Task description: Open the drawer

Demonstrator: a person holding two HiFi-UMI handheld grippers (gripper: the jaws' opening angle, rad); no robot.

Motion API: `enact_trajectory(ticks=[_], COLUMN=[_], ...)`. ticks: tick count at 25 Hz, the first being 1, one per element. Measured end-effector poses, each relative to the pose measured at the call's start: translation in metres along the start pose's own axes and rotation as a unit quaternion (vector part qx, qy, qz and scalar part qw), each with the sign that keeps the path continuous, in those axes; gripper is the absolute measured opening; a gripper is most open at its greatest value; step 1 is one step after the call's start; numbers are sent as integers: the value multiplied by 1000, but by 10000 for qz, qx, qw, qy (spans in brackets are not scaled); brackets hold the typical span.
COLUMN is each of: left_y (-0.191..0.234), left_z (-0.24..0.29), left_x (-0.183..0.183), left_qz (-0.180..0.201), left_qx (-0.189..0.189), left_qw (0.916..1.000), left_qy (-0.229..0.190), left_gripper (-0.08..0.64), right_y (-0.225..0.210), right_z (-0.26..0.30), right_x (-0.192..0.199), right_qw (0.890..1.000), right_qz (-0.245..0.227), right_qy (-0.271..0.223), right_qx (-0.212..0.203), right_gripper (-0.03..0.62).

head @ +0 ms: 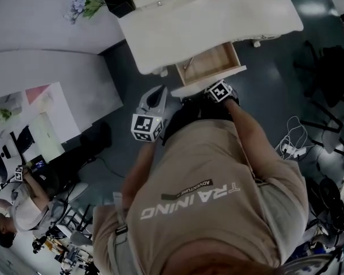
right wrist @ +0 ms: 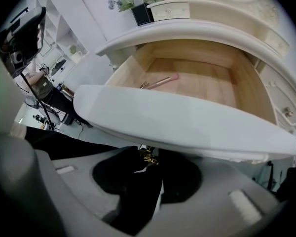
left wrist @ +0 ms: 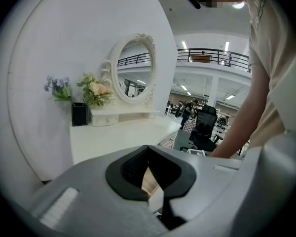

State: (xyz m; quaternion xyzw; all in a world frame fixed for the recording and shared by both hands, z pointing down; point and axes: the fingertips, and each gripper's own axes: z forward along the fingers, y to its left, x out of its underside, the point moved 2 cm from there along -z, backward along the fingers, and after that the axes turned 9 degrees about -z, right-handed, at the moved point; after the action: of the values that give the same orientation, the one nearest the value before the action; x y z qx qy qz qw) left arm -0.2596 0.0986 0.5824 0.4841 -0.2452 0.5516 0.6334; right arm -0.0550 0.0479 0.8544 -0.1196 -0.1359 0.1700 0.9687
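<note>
The white dressing table's drawer (head: 209, 62) stands pulled out, its pale wood inside (right wrist: 197, 78) bare but for a pink-tipped brush (right wrist: 160, 81). The curved white drawer front (right wrist: 177, 117) hangs just over my right gripper (right wrist: 148, 154), which is shut on the small brass handle (right wrist: 147, 157) under that front. In the head view the right gripper (head: 211, 91) sits at the drawer's near edge, pointing steeply down. My left gripper (head: 159, 93) hovers left of the drawer with its tips together and nothing held; its own view (left wrist: 148, 147) looks across the table top.
The table top (head: 206, 16) carries flowers in a black vase (left wrist: 79, 113), an oval mirror (left wrist: 134, 68) and a small drawer box (left wrist: 106, 118). A black office chair (left wrist: 204, 127) stands beyond the table. Cables (head: 292, 145) lie on the floor; another person (head: 11, 211) sits lower left.
</note>
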Motion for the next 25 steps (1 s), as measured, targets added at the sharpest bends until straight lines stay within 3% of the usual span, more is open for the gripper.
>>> enact_trajectory(ticks=[2,8,14,17,25], left_y=[-5,-35,-79,-95,-117], left_z=[1,7,25,32,32], left_x=[2,8,13,20,28], left_qz=[-14,-3,-182,-295,-366], left_qx=[-53,-265,-385,-472,-680], left_qw=[10000,9996,9991,9984,9970], left_qy=[12,68,15,40,14], left_gripper=[6,6,6,6,6], right_y=[4,5,3,11,2], right_z=[3,-2,-6,-7,-8], right_x=[-6,22,32,43,64], right_qw=[9995,9998,9977,9961,9966], right_qz=[-51,-124,-441,-279,-47], right_qy=[-283,-90,-416,-520,-518], right_qx=[-146,-121,-287,-652,-634], right_gripper=[138,137,132,126,114])
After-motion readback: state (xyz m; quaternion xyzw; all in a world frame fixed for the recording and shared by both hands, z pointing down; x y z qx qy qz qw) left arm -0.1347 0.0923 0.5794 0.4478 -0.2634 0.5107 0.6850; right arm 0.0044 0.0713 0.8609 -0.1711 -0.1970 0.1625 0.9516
